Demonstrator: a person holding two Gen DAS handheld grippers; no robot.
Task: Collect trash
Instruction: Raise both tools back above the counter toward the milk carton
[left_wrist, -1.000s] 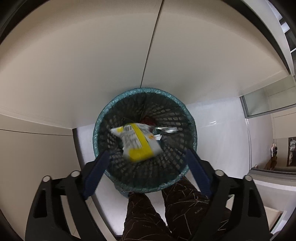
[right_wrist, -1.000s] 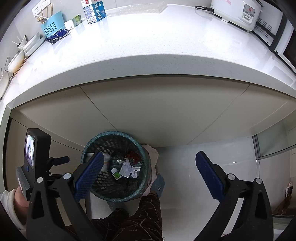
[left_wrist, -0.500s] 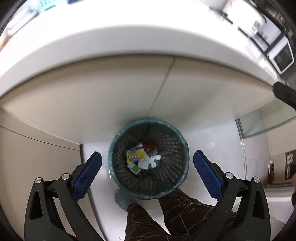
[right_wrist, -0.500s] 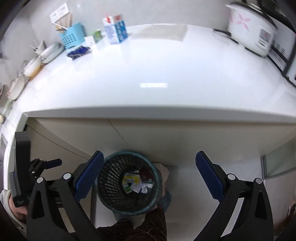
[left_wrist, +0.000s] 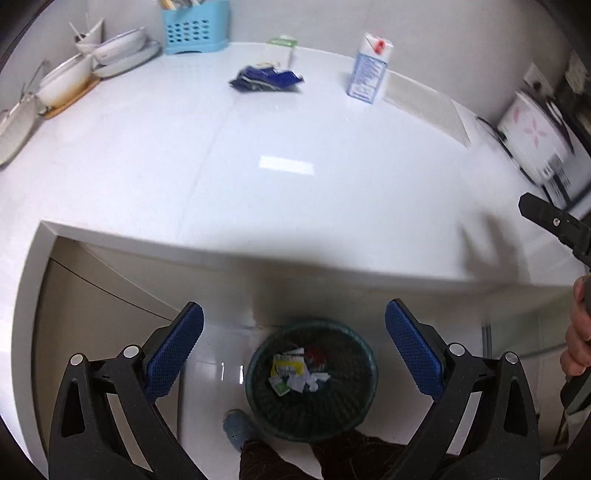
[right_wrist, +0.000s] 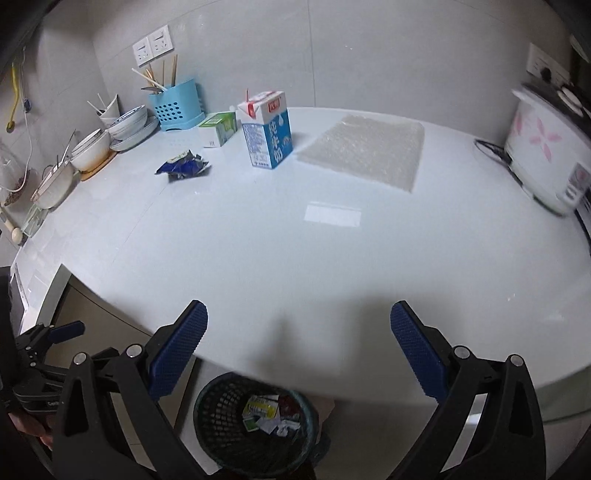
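The white surface (right_wrist: 295, 236) fills most of both views, curving across the middle of each frame. At the right edge stands a white rice cooker (right_wrist: 546, 147) with a pink flower print, and a sheet of bubble wrap (right_wrist: 365, 151) lies flat at upper centre right. A blue and white milk carton (right_wrist: 267, 129) stands upright just left of that sheet, with a smaller green and white box (right_wrist: 218, 129) beside it and a blue utensil basket (right_wrist: 176, 105) behind. Bowls and plates (right_wrist: 110, 136) are stacked along the upper left. A crumpled dark blue wrapper (right_wrist: 183, 167) lies on the surface left of the carton, apart from it. Below the surface edge, at the bottom centre, the dark mesh trash bin (right_wrist: 255, 432) sits on the floor with a yellow packet (left_wrist: 286, 365) and paper scraps inside. My left claw (left_wrist: 293, 354) is released, spread wide with nothing between its blue pads. My right claw (right_wrist: 299, 356) is likewise released and empty.
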